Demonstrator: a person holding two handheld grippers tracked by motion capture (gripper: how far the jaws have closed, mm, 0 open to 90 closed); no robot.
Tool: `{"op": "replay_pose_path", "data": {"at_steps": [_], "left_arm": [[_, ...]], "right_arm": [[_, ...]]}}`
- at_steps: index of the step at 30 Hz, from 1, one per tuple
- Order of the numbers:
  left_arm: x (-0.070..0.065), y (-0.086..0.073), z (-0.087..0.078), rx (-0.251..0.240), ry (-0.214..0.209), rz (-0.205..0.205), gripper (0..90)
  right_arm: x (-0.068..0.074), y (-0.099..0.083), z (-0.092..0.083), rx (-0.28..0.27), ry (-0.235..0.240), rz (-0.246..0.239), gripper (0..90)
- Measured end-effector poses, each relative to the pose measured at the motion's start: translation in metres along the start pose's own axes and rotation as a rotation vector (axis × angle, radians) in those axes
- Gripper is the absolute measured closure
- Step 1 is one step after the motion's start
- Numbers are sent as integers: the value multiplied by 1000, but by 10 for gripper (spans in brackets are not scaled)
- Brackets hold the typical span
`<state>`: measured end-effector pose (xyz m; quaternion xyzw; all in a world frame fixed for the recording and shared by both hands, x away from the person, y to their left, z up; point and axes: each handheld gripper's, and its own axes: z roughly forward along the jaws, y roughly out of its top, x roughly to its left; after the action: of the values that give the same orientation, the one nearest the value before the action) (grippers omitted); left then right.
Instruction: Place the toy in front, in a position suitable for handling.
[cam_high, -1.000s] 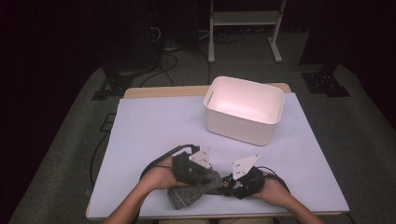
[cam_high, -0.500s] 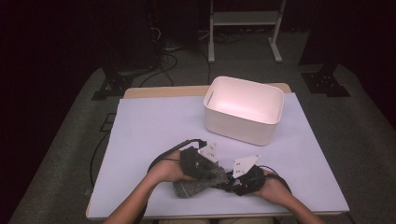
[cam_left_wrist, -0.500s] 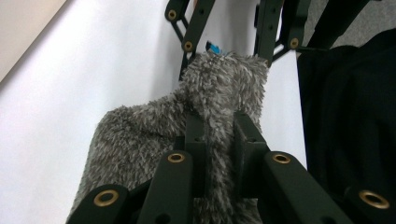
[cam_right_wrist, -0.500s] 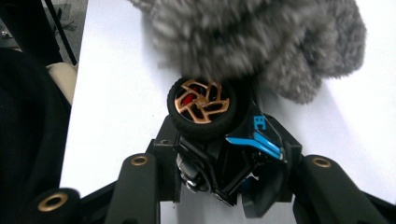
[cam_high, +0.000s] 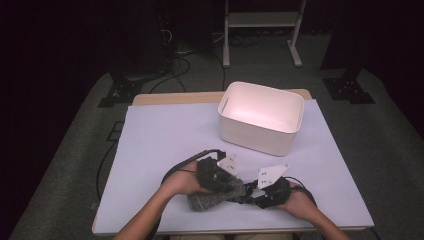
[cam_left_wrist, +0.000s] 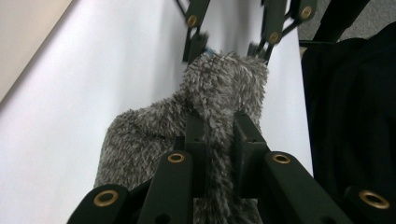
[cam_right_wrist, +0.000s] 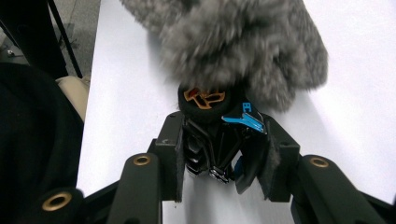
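Near the front edge of the table (cam_high: 165, 130), a little right of its middle, the left gripper (cam_left_wrist: 219, 128) pinches a grey fuzzy sock (cam_left_wrist: 154, 140) — its jaws stand almost together with a fold of the pile squeezed between them. In the high view this gripper (cam_high: 231, 186) sits over the sock (cam_high: 212, 199), which lies on the pale cover just inside the front edge. The right gripper (cam_right_wrist: 224, 154) faces it from the right, its jaws part closed on a small black toy (cam_right_wrist: 215, 135) with blue trim and an orange mark on its round end; the pads press the toy's sides. That round end touches the sock's (cam_right_wrist: 243, 42) mouth, and in the left gripper view the right gripper's jaws stand at the far end of the sock. In the high view the right gripper (cam_high: 250, 192) meets the sock's right end. A white plastic bin (cam_high: 261, 117) stands well apart — toward the table's far right corner.
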<state>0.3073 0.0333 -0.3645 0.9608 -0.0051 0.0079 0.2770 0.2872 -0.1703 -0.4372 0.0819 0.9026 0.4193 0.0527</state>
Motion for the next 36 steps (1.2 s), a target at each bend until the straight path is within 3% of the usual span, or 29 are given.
{"op": "replay_pose_path", "data": {"at_steps": [7, 13, 21, 24, 31, 36], "left_arm": [[-3, 30, 21, 22, -29, 65, 793], [0, 18, 13, 8, -20, 34, 793], [8, -14, -9, 24, 19, -37, 789], [6, -11, -7, 20, 16, -26, 790], [5, 16, 13, -33, -46, 20, 789], [6, 18, 13, -13, -42, 28, 788]], "right_arm": [[2, 0, 2, -11, -16, -16, 574], [0, -1, 2, -18, -1, 6, 574], [-1, -1, 2, -18, 3, 11, 574], [-1, 0, 2, -16, 3, 8, 574], [-2, 0, 2, -14, 7, 15, 574], [-3, 0, 2, -12, 9, 10, 575]]}}
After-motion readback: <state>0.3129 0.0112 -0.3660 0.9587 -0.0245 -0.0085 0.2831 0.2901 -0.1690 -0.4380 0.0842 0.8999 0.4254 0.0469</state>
